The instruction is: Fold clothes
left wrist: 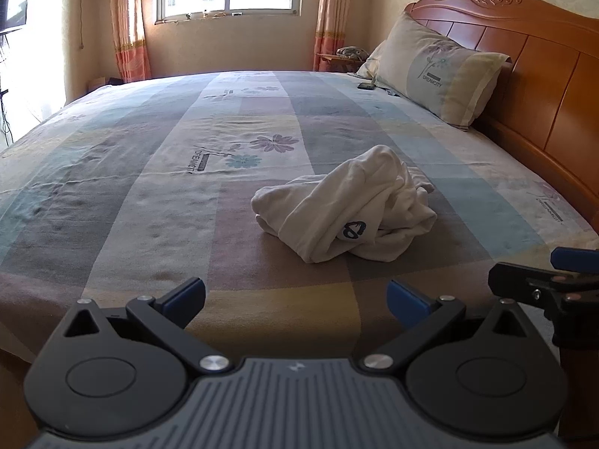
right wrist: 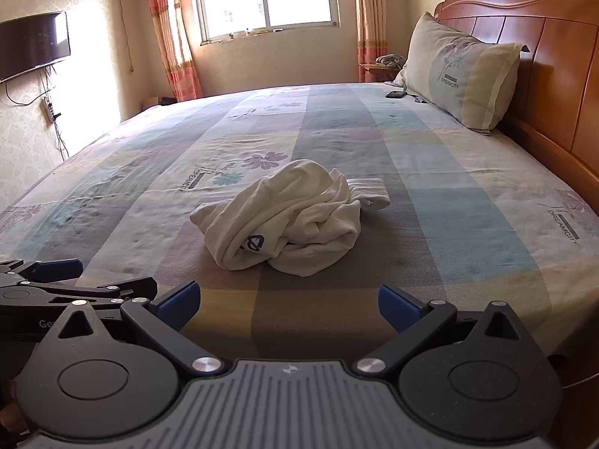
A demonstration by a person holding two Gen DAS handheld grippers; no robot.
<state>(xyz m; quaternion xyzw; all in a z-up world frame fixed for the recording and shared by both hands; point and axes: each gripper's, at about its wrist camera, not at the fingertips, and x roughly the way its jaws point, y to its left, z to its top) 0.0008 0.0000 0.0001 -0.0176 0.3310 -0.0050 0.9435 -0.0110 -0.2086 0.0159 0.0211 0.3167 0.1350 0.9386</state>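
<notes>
Crumpled white garment (left wrist: 344,209) on the bed (left wrist: 149,194), no clear long axis; both tools (left wrist: 295,299) (right wrist: 288,305) spread, empty.

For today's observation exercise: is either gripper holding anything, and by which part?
Nothing is held. The left gripper and right gripper are both open, short of the white garment.

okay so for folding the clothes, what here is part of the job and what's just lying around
Part of the job: crumpled white garment, bed sheet to fold on, left tool, right tool, both open.

Lying about: pillow, dark phone-like item, wall TV.
</notes>
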